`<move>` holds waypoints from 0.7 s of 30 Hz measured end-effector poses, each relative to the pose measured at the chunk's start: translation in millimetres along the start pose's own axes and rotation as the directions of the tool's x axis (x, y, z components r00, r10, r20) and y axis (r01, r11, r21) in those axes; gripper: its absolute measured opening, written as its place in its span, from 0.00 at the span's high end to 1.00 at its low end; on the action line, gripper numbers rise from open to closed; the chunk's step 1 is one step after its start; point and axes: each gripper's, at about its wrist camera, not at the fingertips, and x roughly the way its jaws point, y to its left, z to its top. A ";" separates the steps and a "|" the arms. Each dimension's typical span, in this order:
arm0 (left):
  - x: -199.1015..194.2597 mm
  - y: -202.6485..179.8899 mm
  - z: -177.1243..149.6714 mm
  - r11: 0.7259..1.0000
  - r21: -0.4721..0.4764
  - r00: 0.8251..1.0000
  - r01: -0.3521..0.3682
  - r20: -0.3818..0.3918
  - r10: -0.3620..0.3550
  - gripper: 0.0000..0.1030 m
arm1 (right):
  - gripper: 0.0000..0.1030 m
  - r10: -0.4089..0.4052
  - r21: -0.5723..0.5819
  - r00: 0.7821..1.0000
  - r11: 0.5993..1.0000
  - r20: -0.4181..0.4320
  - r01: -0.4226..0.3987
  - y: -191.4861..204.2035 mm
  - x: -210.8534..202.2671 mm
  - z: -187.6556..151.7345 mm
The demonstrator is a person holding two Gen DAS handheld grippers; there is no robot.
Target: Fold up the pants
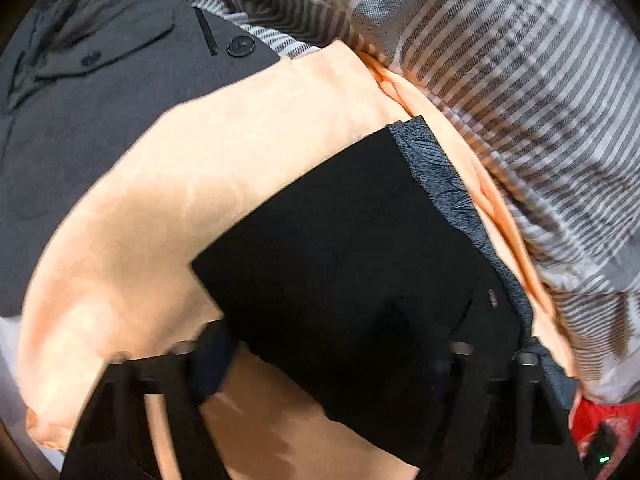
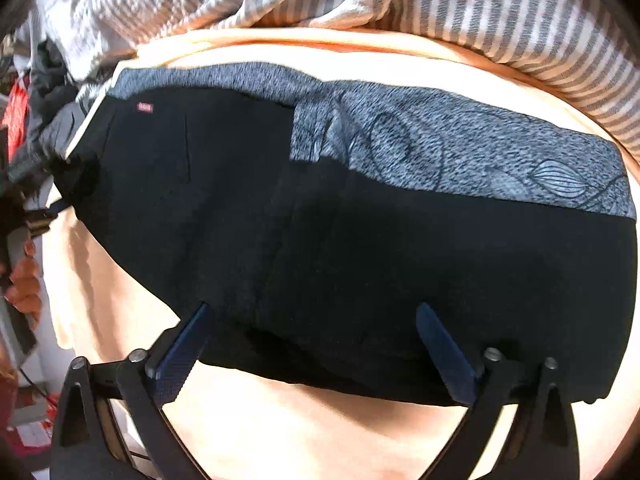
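Item one — the black pants (image 2: 360,264): folded into a flat dark block with a grey leaf-patterned band (image 2: 460,156) along its far edge and a small pink label (image 2: 145,107) near its left end. They lie on a peach cloth (image 2: 280,432) that covers the surface under your hands; whether that surface is a bench or a bed, the views do not show.

Item two — your right gripper (image 2: 312,344): it points steeply down at the near edge of the pants. Its blue-padded fingers (image 2: 444,344) stand wide apart, one on each side of the middle stretch of that edge, over the dark fabric but not pinching it.

Item three — your left gripper (image 1: 336,364): it sits at the left end of the pants, over the corner of the dark block. The fingers are set narrower than those on the right. The black fabric lies between them, and against the dark cloth you cannot tell if the pads press on it.

Item four, surroundings: a grey-and-white striped fabric (image 1: 500,92) bunched along the far edge of the peach cloth; a dark grey coat (image 1: 80,112) with black buttons (image 1: 241,45) beyond the cloth's left side.

Your left hand (image 2: 26,284) shows at the left margin of the right wrist view.
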 end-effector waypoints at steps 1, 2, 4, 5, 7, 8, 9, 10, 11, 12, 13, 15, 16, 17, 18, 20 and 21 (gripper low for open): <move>0.0 0.4 0.3 1.000 -0.002 1.000 -0.003 0.003 0.003 0.45 | 0.20 0.010 0.014 1.000 1.000 0.003 -0.010 -3.1 -4.1 2.2; -1.7 2.4 0.1 1.000 -0.009 1.000 0.001 0.010 -0.001 0.49 | 0.36 0.037 0.037 0.999 0.999 0.007 -0.037 -7.7 -9.5 5.6; -7.8 4.4 -0.5 1.000 0.004 1.000 -0.002 0.031 0.002 0.65 | 0.49 0.095 0.086 0.995 0.992 0.008 -0.095 -15.7 -17.9 12.8; -12.0 1.5 -2.0 0.999 0.033 0.999 -0.006 0.050 0.004 0.67 | 0.49 0.124 0.111 0.992 0.986 0.017 -0.125 -19.3 -24.2 17.7; -20.4 -9.8 -5.6 0.992 0.117 0.996 -0.043 0.089 0.033 0.72 | 0.49 0.167 0.132 0.985 0.976 0.039 -0.171 -19.7 -35.9 26.0; -24.3 -20.6 -9.1 0.980 0.183 0.991 -0.080 0.120 0.059 0.72 | 0.49 0.205 0.133 0.978 0.969 0.048 -0.209 -16.7 -43.0 33.3; -27.6 -31.6 -13.4 0.962 0.246 0.985 -0.120 0.153 0.084 0.73 | 0.48 0.236 0.131 0.970 0.962 0.050 -0.241 -13.1 -47.6 39.5; -30.2 -39.9 -17.5 0.944 0.292 0.979 -0.150 0.180 0.100 0.73 | 0.47 0.265 0.126 0.963 0.955 0.048 -0.269 -7.7 -51.6 47.0; -32.3 -45.7 -21.0 0.930 0.324 0.974 -0.171 0.201 0.109 0.73 | 0.41 0.291 0.119 0.956 0.948 0.045 -0.294 0.9 -55.7 54.0; -33.6 -49.5 -22.6 0.921 0.343 0.970 -0.185 0.215 0.114 0.73 | 0.35 0.314 0.112 0.949 0.942 0.037 -0.316 8.9 -57.8 62.4; -36.5 -49.8 -25.8 0.913 0.359 0.967 -0.195 0.227 0.117 0.73 | 0.32 0.342 0.104 0.939 0.934 0.028 -0.343 17.8 -58.7 70.9; -41.7 -53.2 -33.4 0.886 0.407 0.959 -0.222 0.258 0.121 0.73 | 0.28 0.397 0.080 0.918 0.915 0.004 -0.396 40.7 -58.6 90.3; -43.5 -57.0 -38.2 0.866 0.440 0.953 -0.237 0.277 0.120 0.73 | 0.27 0.414 0.067 0.910 0.908 -0.009 -0.413 50.7 -57.6 98.9; -45.6 -61.3 -41.5 0.846 0.470 0.949 -0.251 0.293 0.118 0.73 | 0.25 0.428 0.054 0.903 0.903 -0.026 -0.427 63.8 -55.6 107.0; -49.0 -63.7 -44.0 0.832 0.490 0.945 -0.260 0.305 0.116 0.73 | 0.24 0.444 0.043 0.895 0.896 -0.042 -0.442 76.3 -53.4 114.1; -47.9 -69.6 -49.2 0.794 0.539 0.938 -0.282 0.329 0.110 0.73 | 0.23 0.474 0.018 0.877 0.880 -0.076 -0.474 103.0 -46.5 131.4; -48.5 -69.3 -50.9 0.784 0.551 0.936 -0.286 0.335 0.107 0.73 | 0.23 0.481 0.007 0.872 0.876 -0.094 -0.483 115.1 -41.7 138.9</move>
